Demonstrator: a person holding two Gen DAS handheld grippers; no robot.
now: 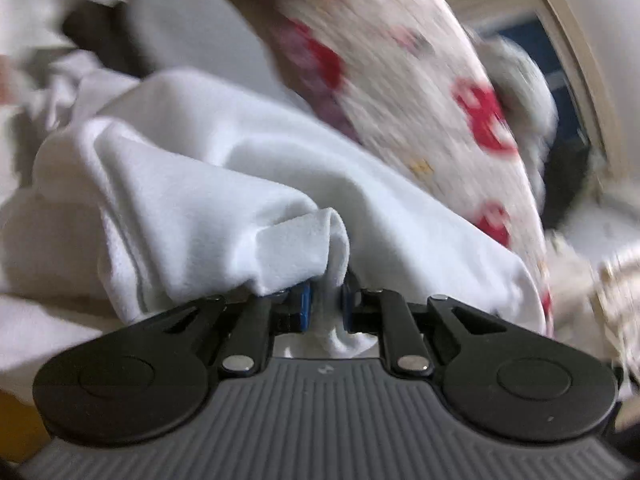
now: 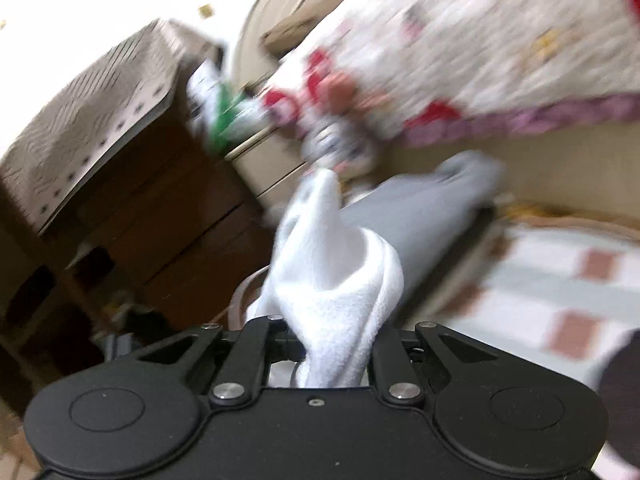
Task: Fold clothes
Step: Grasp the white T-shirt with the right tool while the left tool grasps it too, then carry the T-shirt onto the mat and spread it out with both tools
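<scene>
The left tool (image 1: 326,304) is clamped on a bunched edge of a white fleece garment (image 1: 224,184); a pinched fold of the cloth stands between its blue pads (image 1: 306,304) and trails down behind them, so the jaws are drawn together on fabric, not empty. The right tool (image 2: 332,356) is likewise clamped on the same kind of white fleece (image 2: 332,276), which rises from between its jaws in a thick twisted rope. Both grips sit on edges or corners, probably so that the garment can be lifted clear and shaken out flat before any fold is made; judging from the bunching, it is not yet spread, so the folding is at an early step. In the right wrist view the cloth stretches away toward a blurred floral-printed fabric (image 2: 500,52) with red motifs, and a grey garment (image 2: 420,208) lies beyond the fleece. The same red-patterned fabric (image 1: 408,64) fills the upper part of the left wrist view. A brown wooden cabinet (image 2: 160,216) under a patterned cover (image 2: 88,120) stands on the left of the right view, and a checked mat (image 2: 560,280) lies lower right. Heavy blur hides finer detail, and I cannot tell what surface the garment will be laid on.
</scene>
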